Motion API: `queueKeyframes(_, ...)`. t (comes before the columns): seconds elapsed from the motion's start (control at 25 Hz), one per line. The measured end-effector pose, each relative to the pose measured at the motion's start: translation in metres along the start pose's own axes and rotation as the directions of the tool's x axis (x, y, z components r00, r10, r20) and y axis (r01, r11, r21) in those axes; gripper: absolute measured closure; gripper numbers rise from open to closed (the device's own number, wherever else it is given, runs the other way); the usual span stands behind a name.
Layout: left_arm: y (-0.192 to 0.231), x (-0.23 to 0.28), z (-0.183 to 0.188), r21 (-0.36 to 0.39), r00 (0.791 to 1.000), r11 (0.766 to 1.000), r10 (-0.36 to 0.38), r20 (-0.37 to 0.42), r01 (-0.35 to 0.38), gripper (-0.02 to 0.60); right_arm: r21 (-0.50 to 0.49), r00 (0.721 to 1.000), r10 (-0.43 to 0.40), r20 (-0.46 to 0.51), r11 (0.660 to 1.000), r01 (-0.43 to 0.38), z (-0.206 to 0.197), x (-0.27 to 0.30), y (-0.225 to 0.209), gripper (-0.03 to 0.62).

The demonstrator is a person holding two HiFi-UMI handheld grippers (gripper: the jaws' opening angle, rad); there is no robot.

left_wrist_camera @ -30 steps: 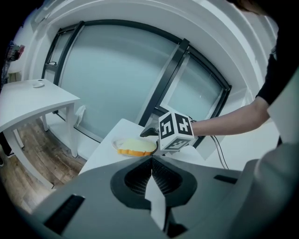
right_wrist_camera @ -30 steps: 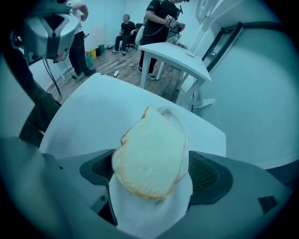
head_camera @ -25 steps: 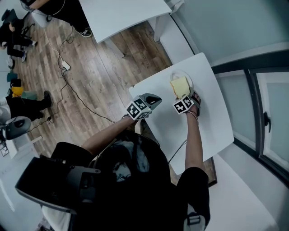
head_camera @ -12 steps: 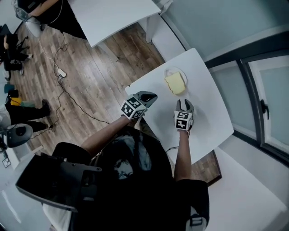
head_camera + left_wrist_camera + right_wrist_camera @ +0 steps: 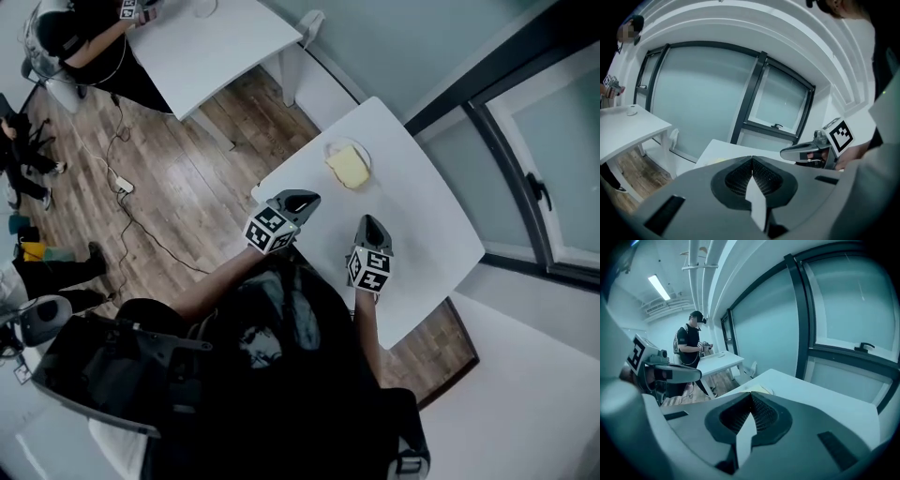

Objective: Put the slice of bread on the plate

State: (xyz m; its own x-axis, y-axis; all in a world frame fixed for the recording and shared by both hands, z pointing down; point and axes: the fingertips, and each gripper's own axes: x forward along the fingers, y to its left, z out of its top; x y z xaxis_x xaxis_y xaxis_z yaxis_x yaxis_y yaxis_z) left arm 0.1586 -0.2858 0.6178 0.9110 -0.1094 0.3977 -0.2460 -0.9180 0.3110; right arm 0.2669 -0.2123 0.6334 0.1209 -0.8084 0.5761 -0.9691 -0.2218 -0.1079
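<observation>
A pale yellow slice of bread [image 5: 347, 167] lies on a small white plate [image 5: 332, 148] near the far corner of the white table [image 5: 422, 225]. My right gripper [image 5: 370, 228] hangs above the table's middle, well short of the plate, jaws shut and empty. My left gripper [image 5: 302, 202] sits over the table's left edge, also shut with nothing in it. In the right gripper view the bread [image 5: 758, 389] peeks over my closed right gripper [image 5: 751, 398]. In the left gripper view the left gripper [image 5: 752, 161] is shut and the right gripper [image 5: 787, 153] shows at the right.
A second white table [image 5: 220, 42] stands at the back left with a person beside it. Cables trail over the wooden floor [image 5: 159, 187]. Glazed walls with dark frames [image 5: 525, 187] run along the right side.
My right gripper let go of the bread on the plate, drew back toward me, rose, rolled and shut. The left gripper lifted slightly. The head view shifted.
</observation>
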Motion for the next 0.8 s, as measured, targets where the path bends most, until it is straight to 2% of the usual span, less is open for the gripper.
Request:
queueKeyframes(0.12, -0.010, 0.002, 0.004, 0.031, 1.000, 0.999, -0.015, 0.002, 0.015, 0.575, 0.005, 1.000, 0.001, 0.021, 1.000, -0.001, -0.001, -0.007, -0.001, 0.583)
queueKeyframes(0.24, -0.016, 0.003, 0.005, 0.028, 1.000, 0.999, -0.026, 0.010, 0.026, 0.575, 0.007, 0.999, 0.004, 0.043, 1.000, -0.004, 0.000, -0.012, -0.003, 0.583)
queueKeyframes(0.52, -0.010, -0.002, 0.008, 0.021, 1.000, 1.000, 0.002, 0.022, -0.002, 0.575, 0.011, 0.997, 0.011, 0.075, 1.000, -0.012, 0.004, -0.015, -0.002, 0.583)
queueKeyframes(0.8, -0.010, -0.002, 0.001, 0.013, 1.000, 1.000, 0.004, 0.007, -0.004, 0.575, 0.006, 0.996, 0.026, 0.081, 1.000, -0.027, 0.004, -0.016, 0.008, 0.583)
